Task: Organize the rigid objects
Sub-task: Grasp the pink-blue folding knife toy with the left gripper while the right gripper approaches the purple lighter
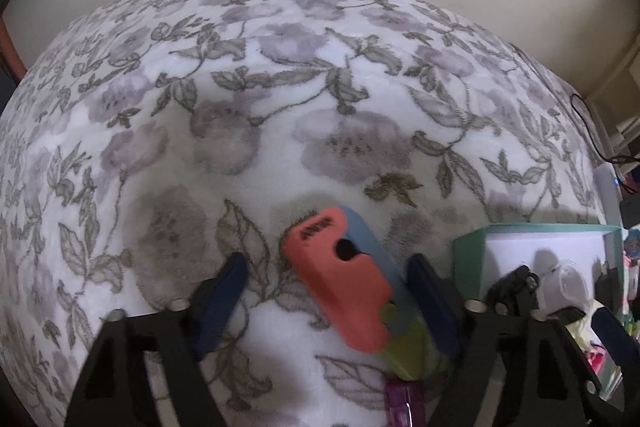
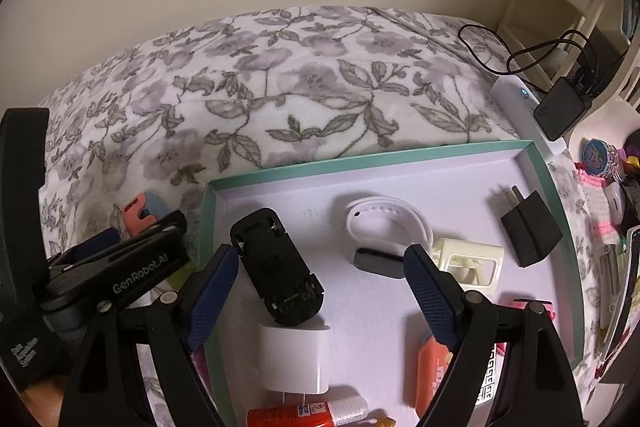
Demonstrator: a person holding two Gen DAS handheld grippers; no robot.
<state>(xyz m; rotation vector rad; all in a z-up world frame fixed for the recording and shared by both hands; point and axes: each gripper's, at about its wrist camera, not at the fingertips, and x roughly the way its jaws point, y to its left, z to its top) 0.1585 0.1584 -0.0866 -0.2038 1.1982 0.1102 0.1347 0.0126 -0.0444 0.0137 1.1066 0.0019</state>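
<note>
An orange and blue clip-like tool (image 1: 340, 275) with a green end lies on the floral blanket (image 1: 280, 115). My left gripper (image 1: 326, 261) stands open around it, one blue pad on each side, with a gap on both sides. The same tool (image 2: 140, 211) peeks out behind the left gripper's fingers (image 2: 98, 239) in the right wrist view. My right gripper (image 2: 320, 251) hangs open over a teal-rimmed white box (image 2: 360, 157), with a black folding stand (image 2: 276, 267) just inside its left finger. Nothing is gripped.
The box holds a white charger (image 2: 294, 359), a white wristband (image 2: 384, 227), a cream frame (image 2: 468, 259), a black plug adapter (image 2: 528, 235), an orange item (image 2: 428, 367) and a glue stick (image 2: 304, 415). A black cable (image 2: 500, 63) and small clutter lie at the right.
</note>
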